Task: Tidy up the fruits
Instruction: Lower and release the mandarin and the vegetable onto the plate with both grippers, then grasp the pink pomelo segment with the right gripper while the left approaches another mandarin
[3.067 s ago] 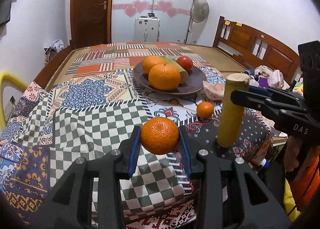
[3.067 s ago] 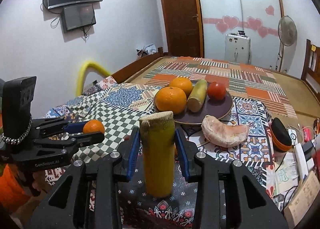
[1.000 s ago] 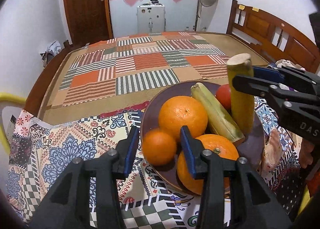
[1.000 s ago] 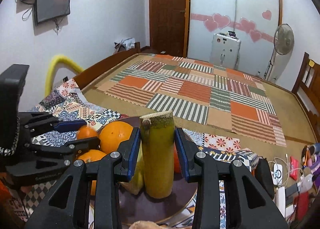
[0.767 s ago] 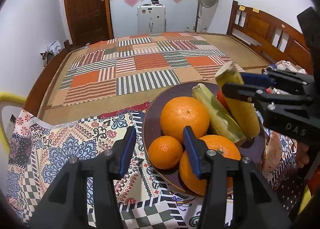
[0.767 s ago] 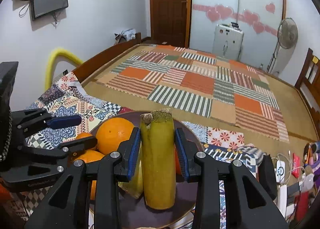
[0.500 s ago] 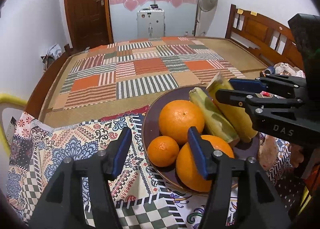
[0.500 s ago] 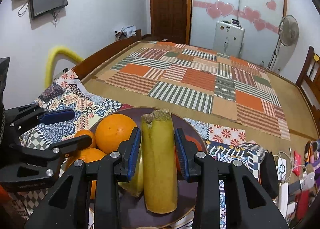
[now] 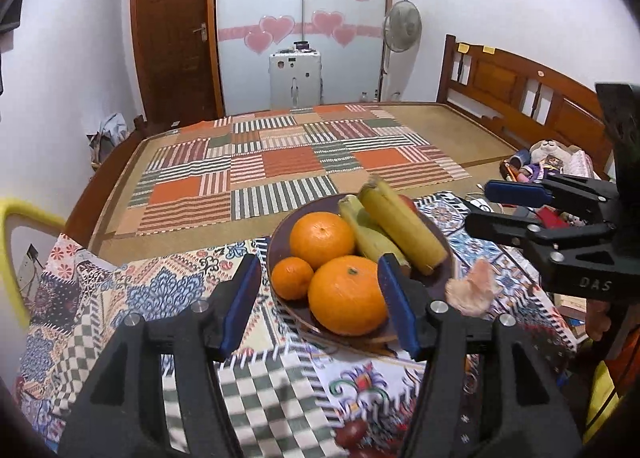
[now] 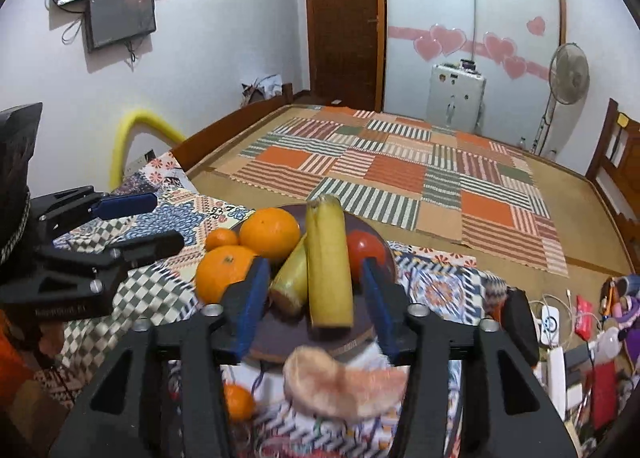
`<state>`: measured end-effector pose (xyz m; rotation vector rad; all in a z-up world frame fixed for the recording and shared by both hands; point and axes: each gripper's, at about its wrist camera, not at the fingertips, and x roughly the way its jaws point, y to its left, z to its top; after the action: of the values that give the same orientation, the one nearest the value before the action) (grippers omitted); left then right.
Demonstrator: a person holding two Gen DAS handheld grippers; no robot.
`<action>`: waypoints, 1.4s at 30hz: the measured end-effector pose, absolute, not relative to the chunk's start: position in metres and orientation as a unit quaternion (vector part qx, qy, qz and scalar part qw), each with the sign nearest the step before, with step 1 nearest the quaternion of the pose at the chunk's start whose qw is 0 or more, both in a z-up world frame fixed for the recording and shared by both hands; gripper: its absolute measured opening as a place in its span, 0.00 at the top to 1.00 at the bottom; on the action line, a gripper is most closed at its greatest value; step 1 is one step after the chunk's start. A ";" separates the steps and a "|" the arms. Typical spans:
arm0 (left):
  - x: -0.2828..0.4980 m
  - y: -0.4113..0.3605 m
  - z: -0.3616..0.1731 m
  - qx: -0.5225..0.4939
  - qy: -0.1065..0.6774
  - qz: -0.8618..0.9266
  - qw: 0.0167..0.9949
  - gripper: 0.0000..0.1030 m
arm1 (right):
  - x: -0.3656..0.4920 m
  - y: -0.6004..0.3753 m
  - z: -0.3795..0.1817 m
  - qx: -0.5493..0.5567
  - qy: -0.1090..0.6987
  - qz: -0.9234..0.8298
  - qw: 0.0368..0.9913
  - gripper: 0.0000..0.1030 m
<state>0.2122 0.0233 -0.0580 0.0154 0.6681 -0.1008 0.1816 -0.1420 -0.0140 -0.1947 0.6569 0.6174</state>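
Both grippers, left [image 9: 318, 294] and right [image 10: 314, 296], have just been opening and hold nothing; the yellow stalk [image 10: 329, 258], leaning unsupported on the crowded plate [image 10: 276, 332], may roll off the near rim.

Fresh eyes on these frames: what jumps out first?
A dark round plate piled with fruit sits mid-frame on the patterned tablecloth: three oranges, with the largest orange nearest, and a yellow banana-like stalk lying across it. Both the left gripper and the right gripper stand open and empty just before it.
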 end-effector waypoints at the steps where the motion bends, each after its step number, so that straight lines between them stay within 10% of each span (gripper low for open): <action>1: 0.207 0.023 -0.057 0.007 0.326 -0.049 0.944 0.41 | 0.177 -0.145 -0.014 -0.094 0.315 0.297 0.896 0.51; 33: 0.174 0.004 -0.115 -0.005 0.390 -0.074 0.918 0.37 | 0.183 -0.140 -0.104 -0.192 0.389 0.232 0.871 0.22; 42: 0.177 0.002 -0.116 -0.012 0.390 -0.077 0.918 0.37 | 0.170 -0.140 -0.097 -0.197 0.362 0.236 0.880 0.42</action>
<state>0.1767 0.0021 -0.1162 -0.0249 0.8018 -0.1592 0.1702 -0.1397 -0.0973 -0.4111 0.7536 0.4929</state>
